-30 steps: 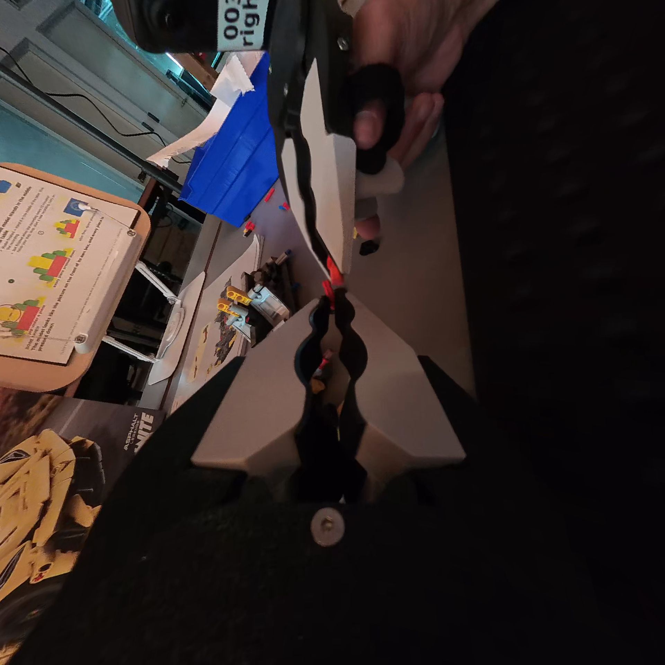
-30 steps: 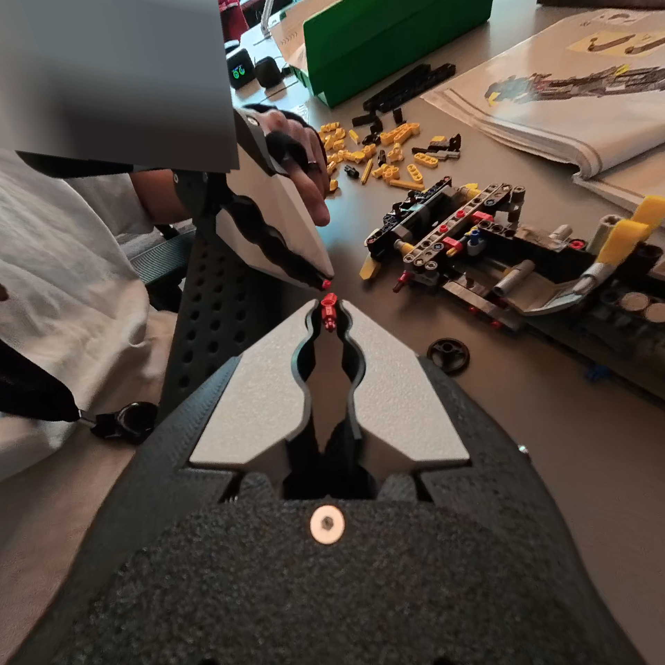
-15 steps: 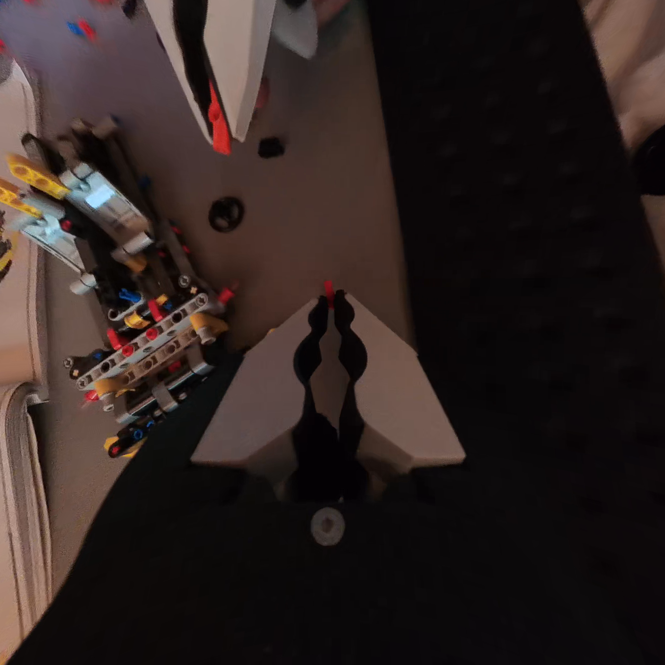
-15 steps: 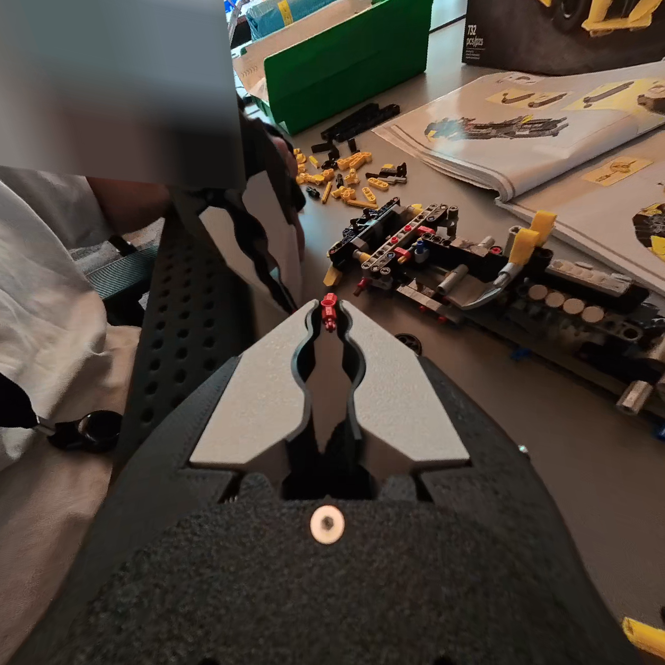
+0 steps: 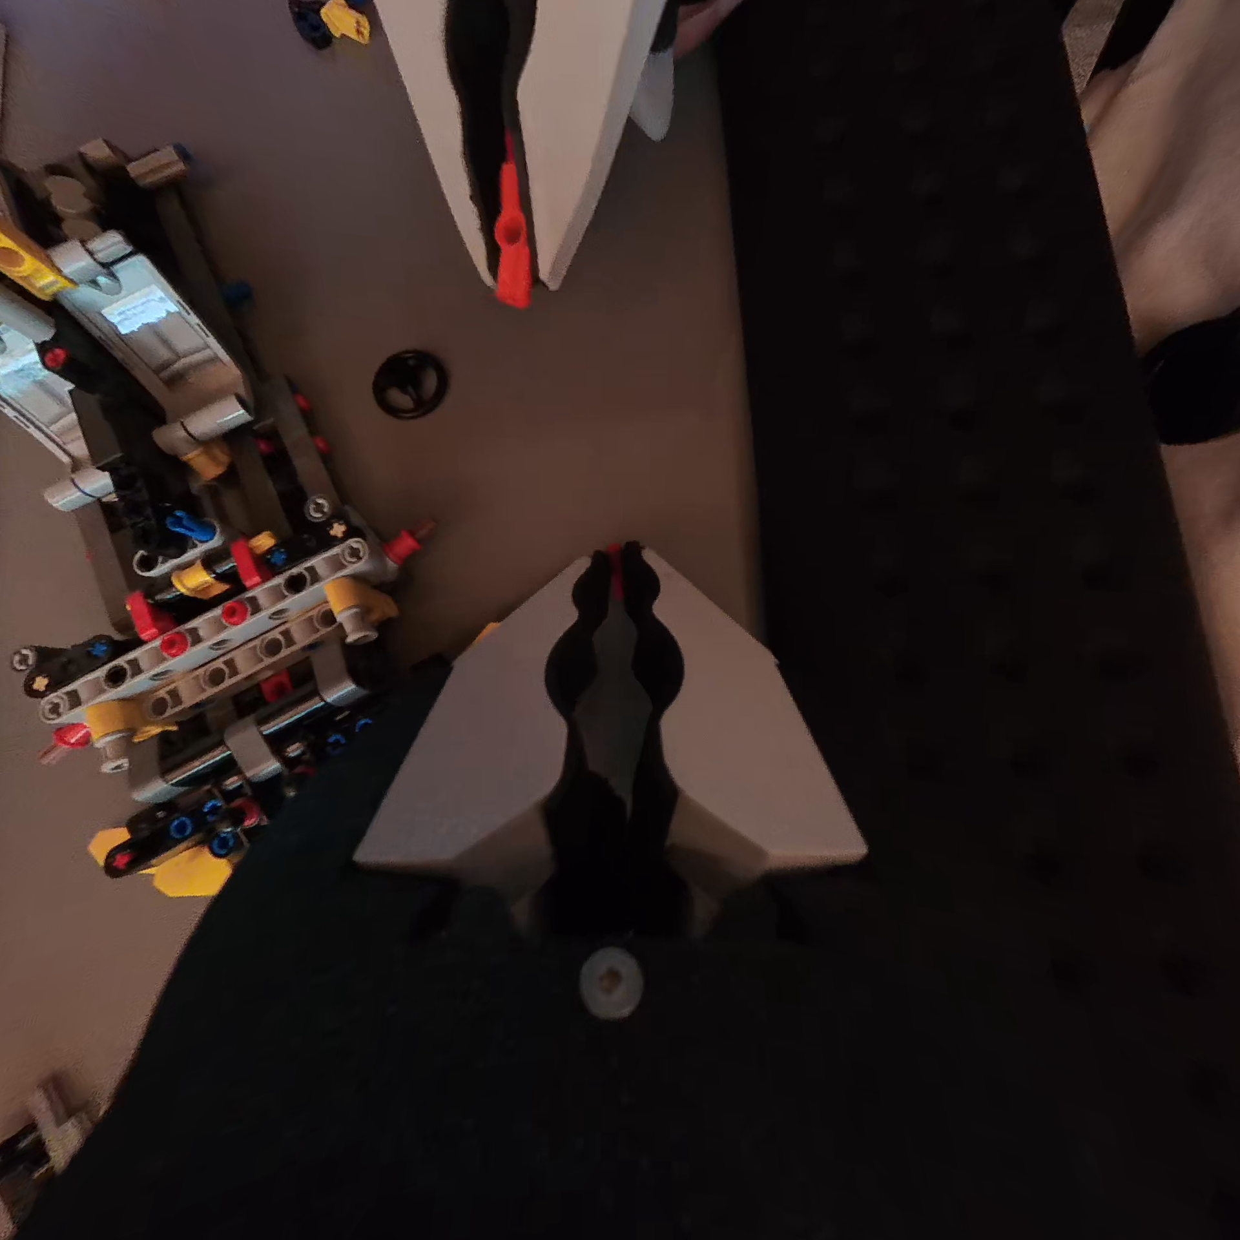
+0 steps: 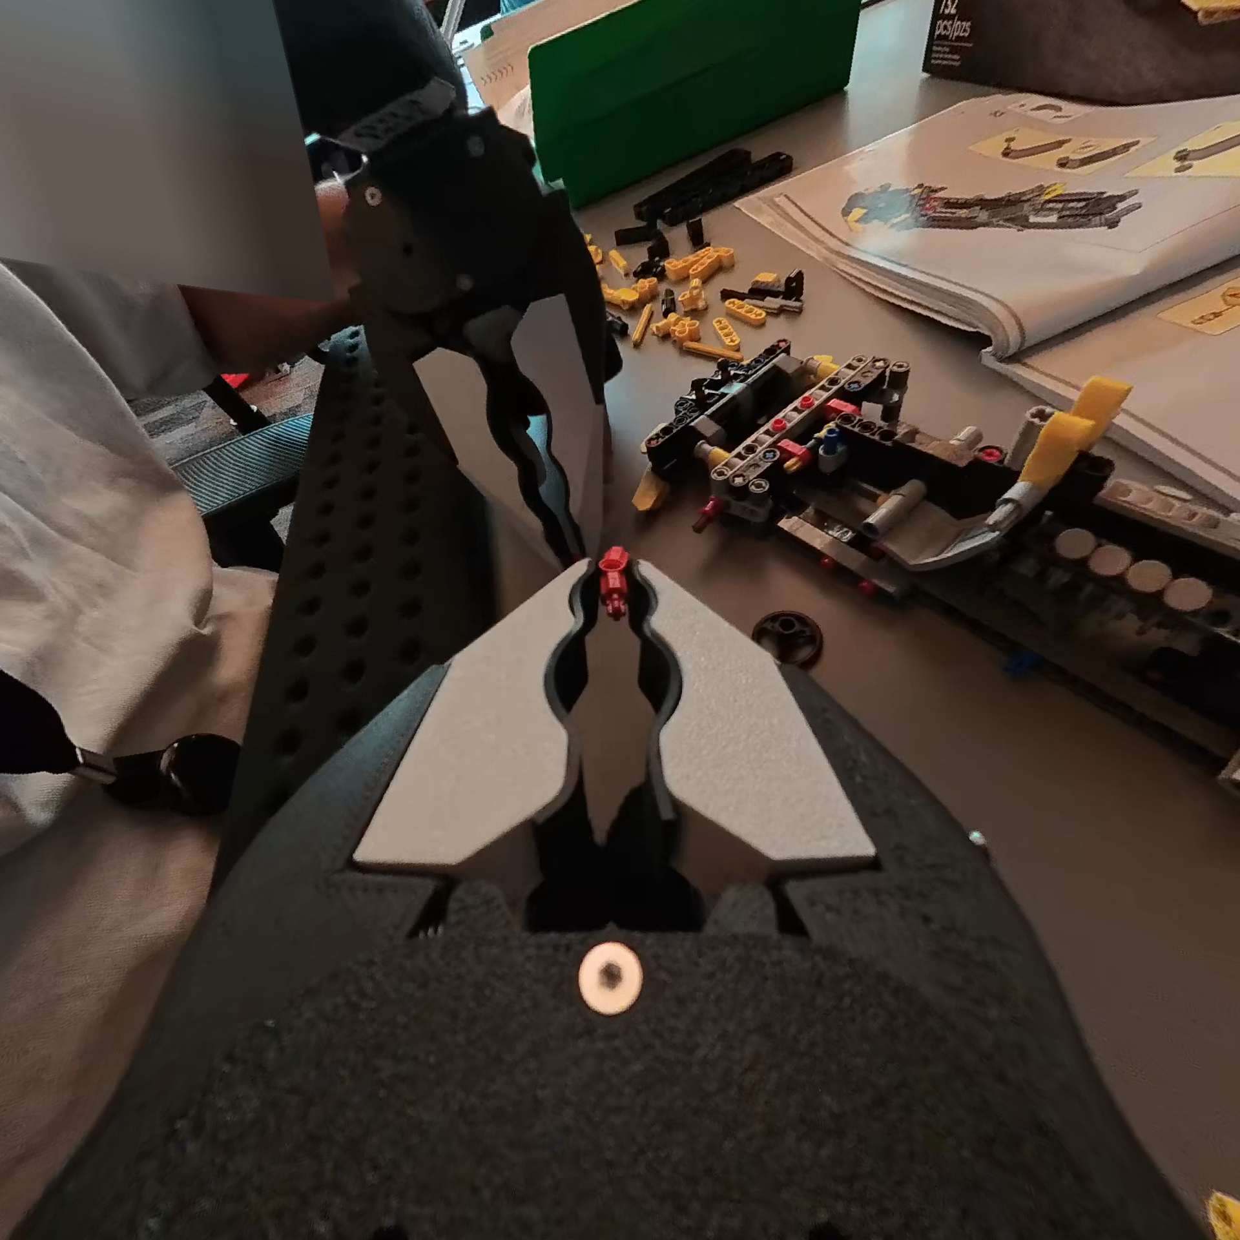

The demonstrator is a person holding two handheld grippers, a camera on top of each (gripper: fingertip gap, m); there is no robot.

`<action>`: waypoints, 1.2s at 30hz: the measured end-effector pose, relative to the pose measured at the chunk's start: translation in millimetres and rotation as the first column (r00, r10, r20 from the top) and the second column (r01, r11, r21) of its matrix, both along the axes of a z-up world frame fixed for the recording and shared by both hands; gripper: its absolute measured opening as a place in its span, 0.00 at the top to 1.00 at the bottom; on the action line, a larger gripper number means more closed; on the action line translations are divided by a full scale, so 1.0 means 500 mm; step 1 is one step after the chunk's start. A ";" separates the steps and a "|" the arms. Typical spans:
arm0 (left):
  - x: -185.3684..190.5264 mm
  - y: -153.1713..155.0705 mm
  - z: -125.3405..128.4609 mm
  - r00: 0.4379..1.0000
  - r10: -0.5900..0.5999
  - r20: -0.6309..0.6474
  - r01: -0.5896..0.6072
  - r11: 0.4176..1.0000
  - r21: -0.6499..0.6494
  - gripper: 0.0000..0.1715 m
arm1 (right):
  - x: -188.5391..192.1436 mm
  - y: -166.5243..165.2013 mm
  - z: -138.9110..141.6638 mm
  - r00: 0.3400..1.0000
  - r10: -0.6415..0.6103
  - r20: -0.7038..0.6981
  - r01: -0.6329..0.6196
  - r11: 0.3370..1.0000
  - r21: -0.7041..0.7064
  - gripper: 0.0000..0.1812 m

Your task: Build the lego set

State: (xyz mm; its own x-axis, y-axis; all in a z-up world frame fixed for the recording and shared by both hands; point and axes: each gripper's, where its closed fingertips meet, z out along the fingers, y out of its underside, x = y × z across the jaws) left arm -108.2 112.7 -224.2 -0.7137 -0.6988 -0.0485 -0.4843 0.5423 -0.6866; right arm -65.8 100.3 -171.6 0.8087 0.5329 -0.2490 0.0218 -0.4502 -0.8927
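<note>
Here both tongs are pinched narrow on red pins: the right gripper (image 6: 612, 567) holds a pin (image 6: 612, 581), the left gripper (image 5: 614, 551) a sliver (image 5: 614, 570). The chassis (image 6: 845, 463) lies beside an open booklet (image 6: 1006, 221); the box (image 6: 1073, 47) bears print.

- The left gripper (image 5: 614, 551), with pale wedge-shaped fingers (image 5: 496, 731) lined in wavy black, is closed on a small red pin piece (image 5: 614, 570) at its tips.
- Ahead of it, the right gripper (image 5: 513, 285) points back toward it, pinching a longer red connector peg (image 5: 511, 235).
- Between them, slightly left, a black round wheel-like piece (image 5: 409, 385) lies on the grey tabletop (image 5: 570, 436).
- To the left sits a partly built grey, black and yellow beam assembly (image 5: 201, 604).
</note>
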 end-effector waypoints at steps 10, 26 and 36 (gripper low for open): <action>0.075 0.008 0.106 0.849 -0.063 0.524 -0.065 0.973 0.222 1.00 | -0.014 0.016 -0.001 1.000 0.012 -0.025 -0.012 1.000 -0.024 0.96; 0.058 -0.015 0.122 0.815 -0.082 0.573 -0.038 0.980 0.194 0.99 | -0.032 0.008 0.026 0.989 0.079 -0.123 -0.078 0.997 0.011 0.96; 0.001 0.008 0.040 0.990 -0.032 0.135 0.027 0.999 0.040 0.99 | -0.011 0.010 0.027 0.994 0.036 -0.108 -0.034 0.999 0.021 0.96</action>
